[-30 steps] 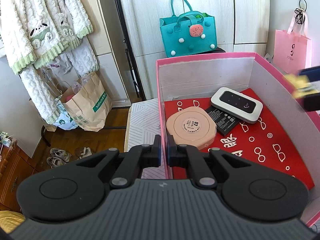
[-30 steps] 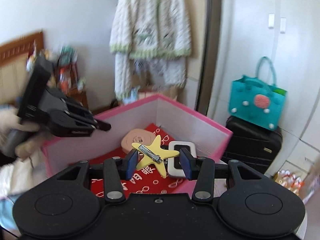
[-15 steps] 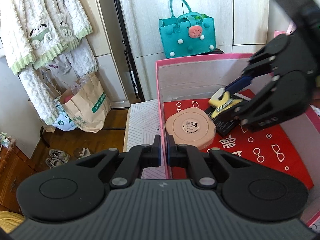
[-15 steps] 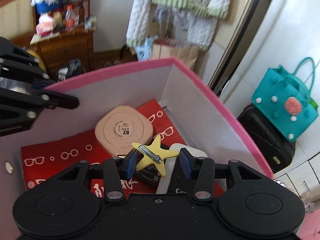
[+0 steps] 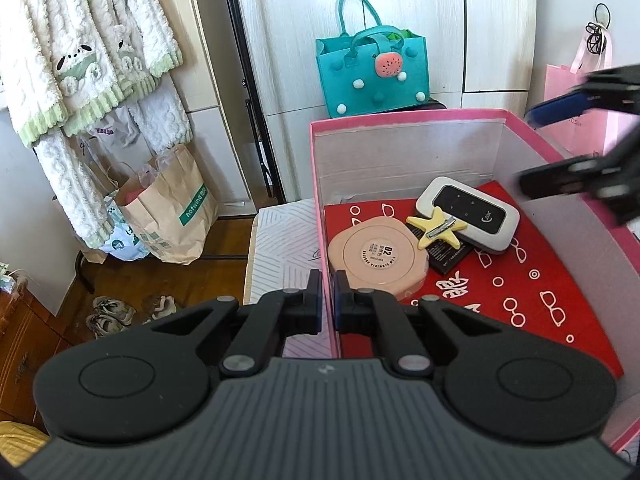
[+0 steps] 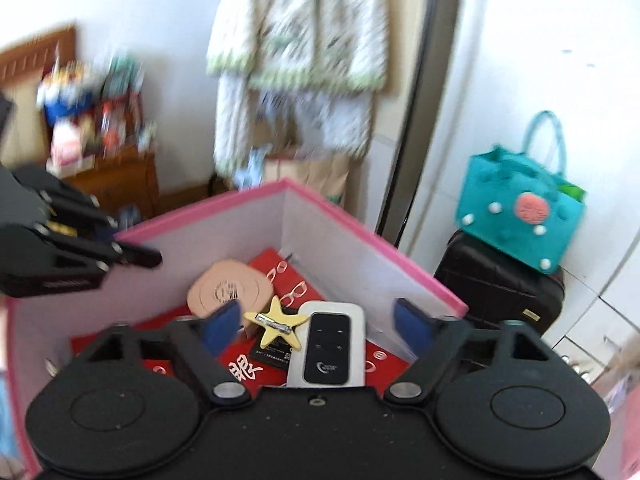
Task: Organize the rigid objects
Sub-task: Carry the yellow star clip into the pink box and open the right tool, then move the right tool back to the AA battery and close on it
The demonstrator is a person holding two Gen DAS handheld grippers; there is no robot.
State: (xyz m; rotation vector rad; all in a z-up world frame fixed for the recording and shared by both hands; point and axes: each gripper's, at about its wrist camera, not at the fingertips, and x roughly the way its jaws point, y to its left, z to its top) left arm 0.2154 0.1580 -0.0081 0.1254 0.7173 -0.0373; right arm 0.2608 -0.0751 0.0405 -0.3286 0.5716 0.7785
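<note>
The right gripper (image 6: 316,322), jaws just opening off the star clip (image 5: 437,232), should be lifting clear while the left gripper (image 5: 327,298) is pinching the pink box (image 5: 404,118) wall.

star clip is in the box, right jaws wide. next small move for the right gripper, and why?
Probably lift the right gripper clear of the pink box. Its jaws have just been opening and hold nothing; the yellow star clip lies on the white router and black card, so the placement looks done.
</note>
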